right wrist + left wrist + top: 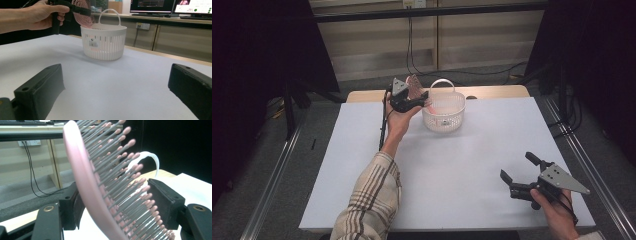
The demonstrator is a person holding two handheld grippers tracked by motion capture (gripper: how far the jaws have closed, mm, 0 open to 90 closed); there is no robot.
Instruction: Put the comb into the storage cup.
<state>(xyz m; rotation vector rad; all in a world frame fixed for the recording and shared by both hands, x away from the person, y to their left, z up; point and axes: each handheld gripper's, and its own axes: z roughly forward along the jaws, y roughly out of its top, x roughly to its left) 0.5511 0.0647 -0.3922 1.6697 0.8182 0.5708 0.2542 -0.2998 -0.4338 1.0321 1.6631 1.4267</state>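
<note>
The left tongs were raised at the near-left rim of the white basket, with the pink hairbrush standing between their jaws. In the left gripper view the brush ran up steeply through the gap, its smooth pink back turned toward one jaw and its grey, pink-tipped bristles reaching toward the other. A clear gap showed between the bristle tips and the jaw pad on that side, so the jaws stood spread and were not pinching the brush; whether its back leaned on the other jaw could not be told. Behind the bristles the basket's white handle arched close by.

From the right gripper view the left tongs hung just above the basket's left rim, and the brush head stood over the basket, its lower end dipping behind the rim. A pink tint showed through the slotted wall low in the basket.

The right tongs were well apart from the basket, low over the white bench on the near-right side, held by the person's right hand. Their jaws were spread wide with bare bench top between them, and they pointed toward the basket.
</note>
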